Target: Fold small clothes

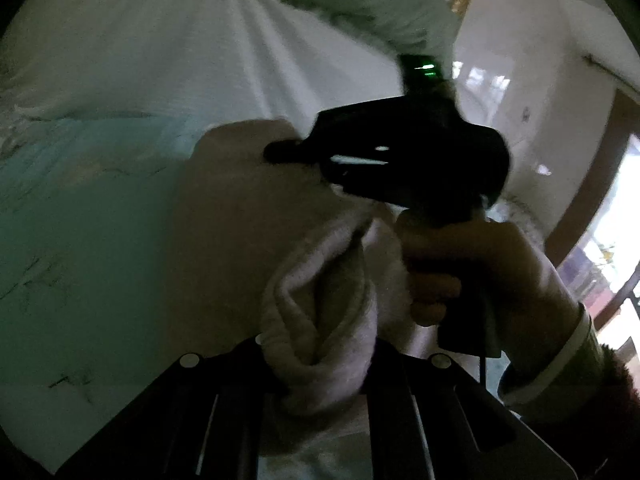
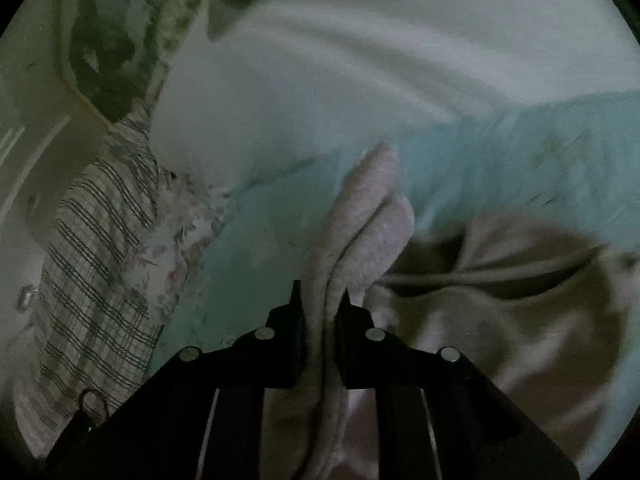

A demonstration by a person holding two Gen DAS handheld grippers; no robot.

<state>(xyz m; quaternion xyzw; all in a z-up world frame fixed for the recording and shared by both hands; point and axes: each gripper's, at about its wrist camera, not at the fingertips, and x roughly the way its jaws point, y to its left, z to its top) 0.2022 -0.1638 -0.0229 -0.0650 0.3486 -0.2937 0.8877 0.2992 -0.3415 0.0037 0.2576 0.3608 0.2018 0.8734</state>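
A small pale pink fleecy garment (image 1: 320,300) is held up between both grippers above a bed. My left gripper (image 1: 320,376) is shut on a bunched fold of it; the fingertips are buried in the cloth. My right gripper (image 2: 320,304) is shut on a doubled edge of the same garment (image 2: 360,220), which sticks up past the fingers. The rest of the garment (image 2: 500,312) hangs to the right in loose folds. In the left wrist view the right gripper's black body (image 1: 400,160) and the gloved hand holding it sit just beyond the cloth.
A light teal sheet (image 1: 80,220) covers the bed, with a white blanket (image 1: 180,48) behind it. A striped cloth (image 2: 92,264) and a flowered cloth (image 2: 184,232) lie at the bed's left side. A wall and a bright doorway (image 1: 600,240) are at the right.
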